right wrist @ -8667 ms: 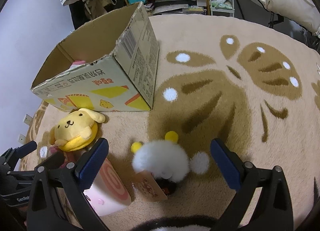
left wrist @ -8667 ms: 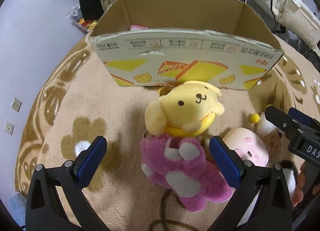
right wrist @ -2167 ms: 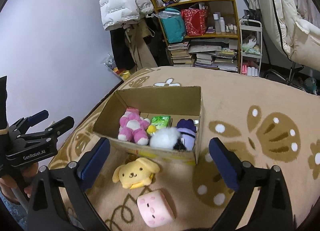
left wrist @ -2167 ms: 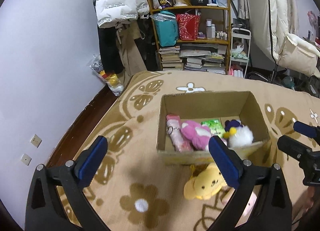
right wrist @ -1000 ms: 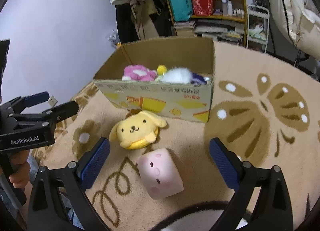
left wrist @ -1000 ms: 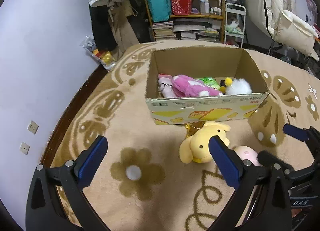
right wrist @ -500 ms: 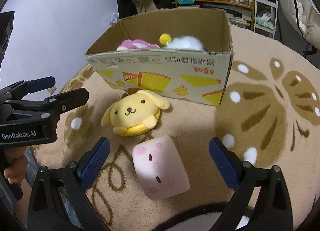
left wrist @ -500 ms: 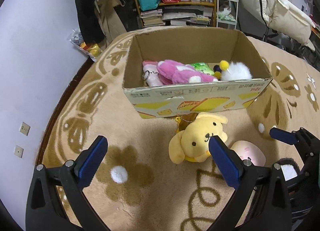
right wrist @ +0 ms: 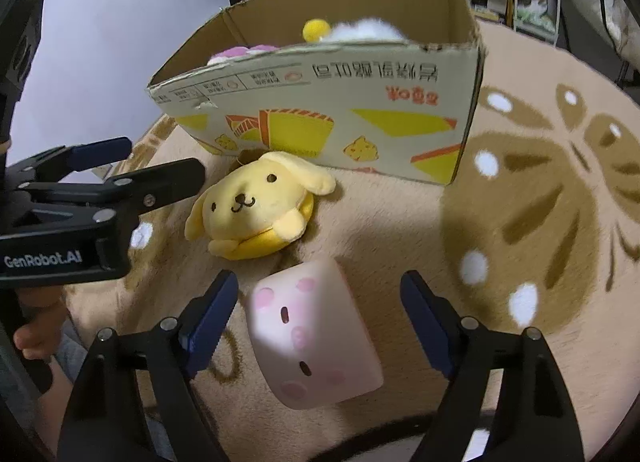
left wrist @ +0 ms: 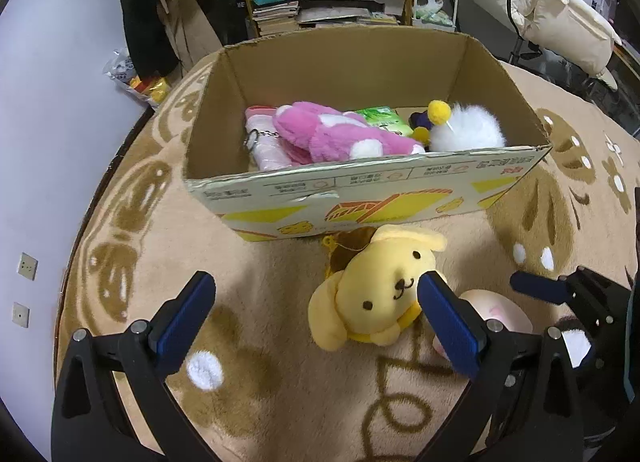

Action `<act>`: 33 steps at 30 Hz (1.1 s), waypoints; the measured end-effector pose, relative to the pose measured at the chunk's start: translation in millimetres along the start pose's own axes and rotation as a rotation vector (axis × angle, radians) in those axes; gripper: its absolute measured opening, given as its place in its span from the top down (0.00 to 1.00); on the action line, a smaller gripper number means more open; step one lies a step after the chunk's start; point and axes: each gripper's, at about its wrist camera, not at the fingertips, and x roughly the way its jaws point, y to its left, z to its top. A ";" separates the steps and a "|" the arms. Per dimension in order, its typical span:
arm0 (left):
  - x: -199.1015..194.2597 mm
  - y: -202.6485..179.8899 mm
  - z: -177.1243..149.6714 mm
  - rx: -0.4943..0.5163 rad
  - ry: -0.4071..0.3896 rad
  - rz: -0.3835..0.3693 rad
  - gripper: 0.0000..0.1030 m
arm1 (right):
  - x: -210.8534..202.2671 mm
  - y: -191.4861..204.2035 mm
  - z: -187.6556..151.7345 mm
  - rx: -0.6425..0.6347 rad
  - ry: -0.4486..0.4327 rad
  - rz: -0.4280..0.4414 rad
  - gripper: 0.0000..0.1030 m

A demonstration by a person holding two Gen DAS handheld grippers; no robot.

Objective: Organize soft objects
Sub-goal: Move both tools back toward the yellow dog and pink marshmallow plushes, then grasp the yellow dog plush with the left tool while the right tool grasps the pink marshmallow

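Soft toys sit in two places: a yellow dog plush (right wrist: 256, 208) and a pink marshmallow plush (right wrist: 312, 338) lie on the rug (right wrist: 400, 230) just before the cardboard box (left wrist: 360, 186), while a pink plush (left wrist: 332, 138), a white fluffy toy (left wrist: 468, 132) and a green packet (left wrist: 384, 118) lie inside it. My right claw (right wrist: 318, 326) is spread wide with the marshmallow between its fingers, not touching. My left claw (left wrist: 316, 322) is also spread wide, its right finger in front of the dog's cheek.
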 end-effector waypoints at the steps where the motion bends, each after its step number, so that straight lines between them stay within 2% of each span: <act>1: 1.1 -0.5 0.4 0.002 0.002 -0.004 0.03 | 2.4 -1.4 0.1 0.010 0.009 0.008 0.15; 3: 7.0 -1.8 2.1 0.005 0.011 -0.019 0.03 | 7.6 -3.1 -0.1 0.018 0.023 0.006 0.17; 6: 15.0 -3.4 3.2 0.003 0.028 -0.047 0.03 | 13.0 -6.9 0.5 0.024 0.037 0.023 0.25; 8: 21.3 -5.4 3.6 0.002 0.043 -0.061 0.03 | 14.2 -6.6 1.1 0.020 0.034 0.029 0.35; 9: 24.4 -6.0 3.5 0.002 0.051 -0.068 0.03 | 13.5 -5.9 1.6 0.011 0.028 0.037 0.48; 12: 33.6 -8.2 3.6 0.003 0.076 -0.096 0.03 | 11.9 2.6 2.6 -0.039 0.020 0.026 0.53; 15: 42.2 -11.0 3.1 0.001 0.100 -0.123 0.03 | 16.0 5.5 2.7 -0.046 0.023 0.023 0.54; 21: 58.6 -17.6 1.6 0.025 0.138 -0.123 0.03 | 21.9 -6.5 6.9 0.001 0.028 0.045 0.54; 29: 74.6 -15.7 1.4 -0.002 0.167 -0.151 0.03 | 24.7 -9.5 8.4 -0.010 0.034 0.043 0.54; 31: 78.5 -6.7 -0.7 -0.009 0.170 -0.159 0.06 | 25.7 -8.3 8.1 -0.009 0.034 0.043 0.54; 33: 79.4 -4.8 -1.5 -0.014 0.180 -0.196 0.19 | 26.1 -8.3 8.1 -0.010 0.035 0.043 0.54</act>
